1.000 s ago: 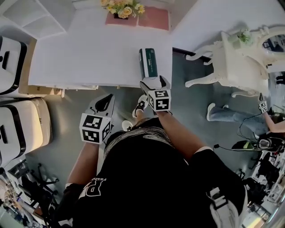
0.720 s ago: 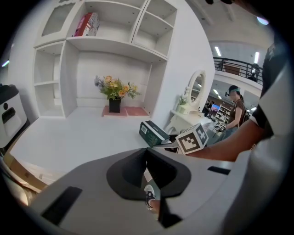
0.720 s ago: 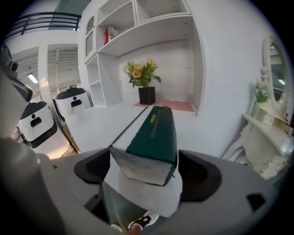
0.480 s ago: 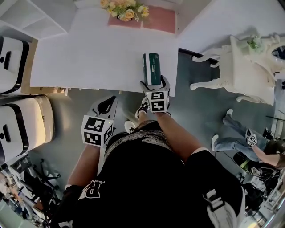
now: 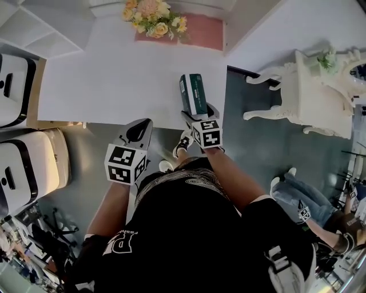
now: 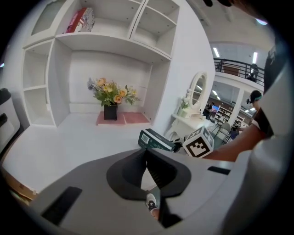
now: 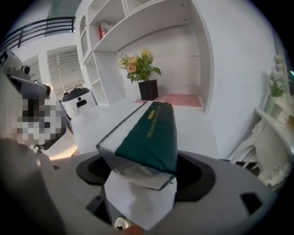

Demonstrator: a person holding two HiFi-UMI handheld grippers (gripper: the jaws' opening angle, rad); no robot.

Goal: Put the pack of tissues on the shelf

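The pack of tissues [image 5: 193, 94], dark green on top with white sides, lies on the white table [image 5: 114, 74] near its front right edge. My right gripper [image 5: 199, 112] reaches over that edge, and the pack's near end sits between its fingers. In the right gripper view the pack [image 7: 147, 133] fills the gap of the gripper [image 7: 141, 181]. The jaws have just been closing, and the pads now rest against its sides. My left gripper [image 5: 139, 129] hangs shut and empty just short of the table edge. In its own view [image 6: 147, 161] the pack [image 6: 156, 140] lies ahead.
White open shelves [image 6: 105, 41] rise behind the table, with a red box [image 6: 80, 20] on an upper one. A vase of flowers [image 5: 151, 14] stands on a pink mat at the back. White appliances [image 5: 23, 166] stand left, an ornate white dressing table [image 5: 309, 86] right.
My right gripper has slid forward around the pack's near end and narrowed on it. My left gripper has drifted toward the table edge. The pack has stayed where it was.
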